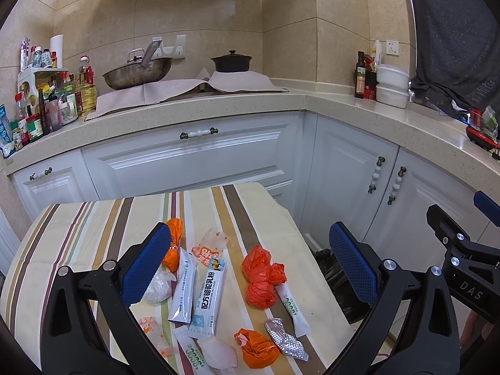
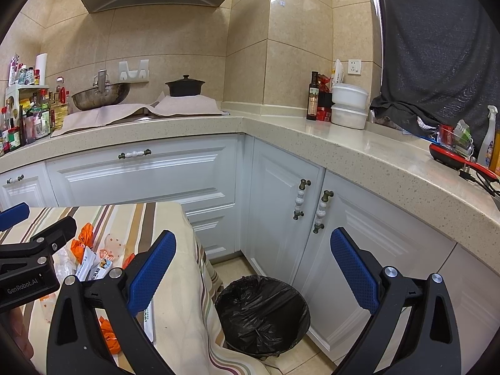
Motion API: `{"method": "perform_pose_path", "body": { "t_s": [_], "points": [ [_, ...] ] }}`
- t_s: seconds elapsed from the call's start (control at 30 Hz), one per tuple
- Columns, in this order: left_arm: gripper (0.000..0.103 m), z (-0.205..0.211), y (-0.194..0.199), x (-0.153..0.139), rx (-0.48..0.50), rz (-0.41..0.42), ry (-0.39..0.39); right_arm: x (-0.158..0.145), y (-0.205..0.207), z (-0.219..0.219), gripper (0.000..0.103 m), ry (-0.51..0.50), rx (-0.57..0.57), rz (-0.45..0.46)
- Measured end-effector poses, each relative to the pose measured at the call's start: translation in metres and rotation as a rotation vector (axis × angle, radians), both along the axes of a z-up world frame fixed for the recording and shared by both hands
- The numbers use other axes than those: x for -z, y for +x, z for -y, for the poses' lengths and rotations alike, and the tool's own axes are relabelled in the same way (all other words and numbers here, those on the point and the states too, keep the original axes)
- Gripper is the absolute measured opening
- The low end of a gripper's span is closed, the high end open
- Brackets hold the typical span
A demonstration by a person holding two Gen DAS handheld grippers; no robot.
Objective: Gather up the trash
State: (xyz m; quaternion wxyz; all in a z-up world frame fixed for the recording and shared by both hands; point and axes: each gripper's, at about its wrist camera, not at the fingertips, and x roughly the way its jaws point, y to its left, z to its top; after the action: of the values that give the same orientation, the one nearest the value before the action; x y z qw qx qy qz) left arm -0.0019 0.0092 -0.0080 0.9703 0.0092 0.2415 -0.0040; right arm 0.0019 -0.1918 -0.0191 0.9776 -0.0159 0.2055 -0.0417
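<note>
Trash lies scattered on a small table with a striped cloth (image 1: 78, 228): crumpled orange bags (image 1: 261, 276), a blue-white powder sachet (image 1: 207, 297), white sachets (image 1: 182, 287), a silver foil wrapper (image 1: 286, 339) and clear plastic bags. My left gripper (image 1: 250, 265) is open and empty above this pile. My right gripper (image 2: 253, 275) is open and empty, hovering above a round bin with a black liner (image 2: 262, 312) on the floor right of the table. The bin's edge also shows in the left wrist view (image 1: 337, 278).
White cabinets (image 2: 140, 175) under a speckled L-shaped counter (image 2: 281, 131) stand behind the table and bin. The counter holds a wok (image 1: 137, 73), a black pot (image 1: 231, 61), bottles and white tubs (image 2: 348, 106). A dark cloth hangs at the right.
</note>
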Motion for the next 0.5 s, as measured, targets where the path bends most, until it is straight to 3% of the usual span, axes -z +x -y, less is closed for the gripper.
{"method": "perform_pose_path", "body": {
  "t_s": [0.5],
  "points": [
    [0.099, -0.0032, 0.0, 0.0022, 0.011, -0.004, -0.006, 0.0007, 0.0011, -0.0017, 0.096, 0.002, -0.004, -0.004]
  ]
}}
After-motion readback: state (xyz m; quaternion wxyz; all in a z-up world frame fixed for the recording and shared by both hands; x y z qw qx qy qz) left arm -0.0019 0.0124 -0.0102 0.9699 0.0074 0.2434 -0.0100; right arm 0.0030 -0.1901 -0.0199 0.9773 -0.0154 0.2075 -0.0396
